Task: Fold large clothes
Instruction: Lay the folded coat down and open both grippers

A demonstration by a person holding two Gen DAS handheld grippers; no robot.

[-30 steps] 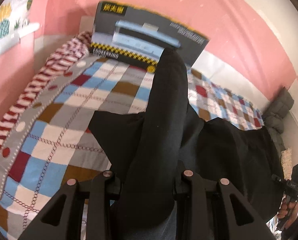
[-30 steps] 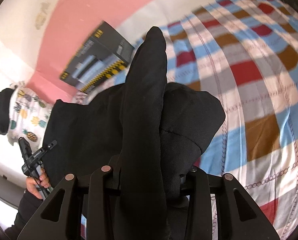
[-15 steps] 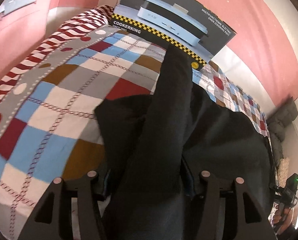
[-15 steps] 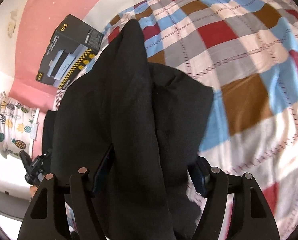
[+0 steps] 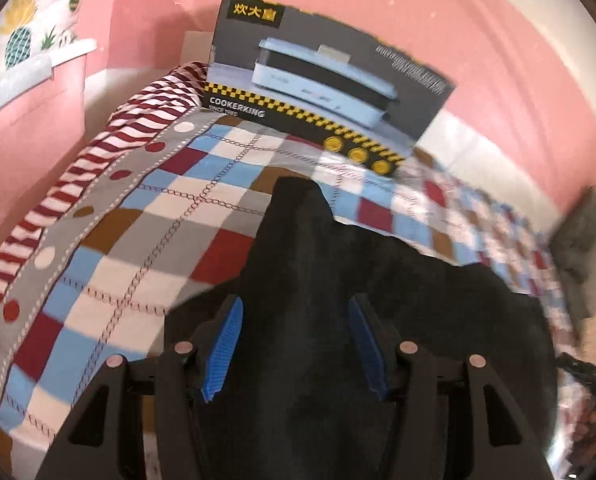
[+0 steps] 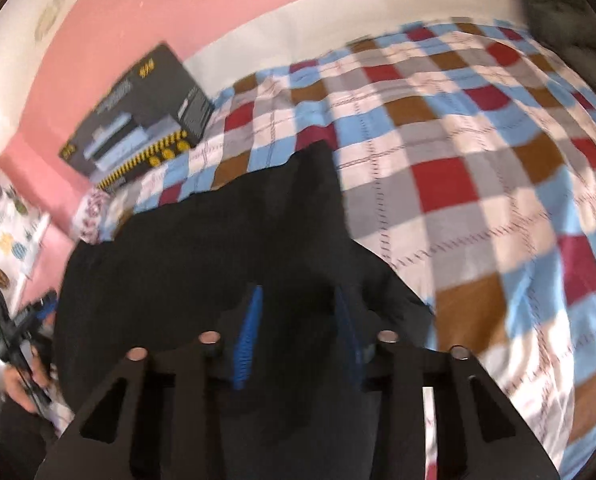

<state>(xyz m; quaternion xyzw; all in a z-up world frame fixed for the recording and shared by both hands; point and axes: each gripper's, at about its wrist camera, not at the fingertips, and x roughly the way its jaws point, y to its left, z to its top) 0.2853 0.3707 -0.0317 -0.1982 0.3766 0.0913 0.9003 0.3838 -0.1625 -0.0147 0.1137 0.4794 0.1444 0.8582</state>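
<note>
Hovering over the black fabric garment (image 5: 378,300) lying on the checked patchwork bed quilt (image 5: 145,220); my left jaws stand spread, untouching. My right jaws have just been closing with cloth between them, grip unclear; lifting now could drag the fold askew.

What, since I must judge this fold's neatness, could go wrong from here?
The right fingers have just been closing with the black garment between them; lifting now could drag the fold open. The garment's pointed corner lies near the cooker box, so pushing forward may bunch it there.
</note>
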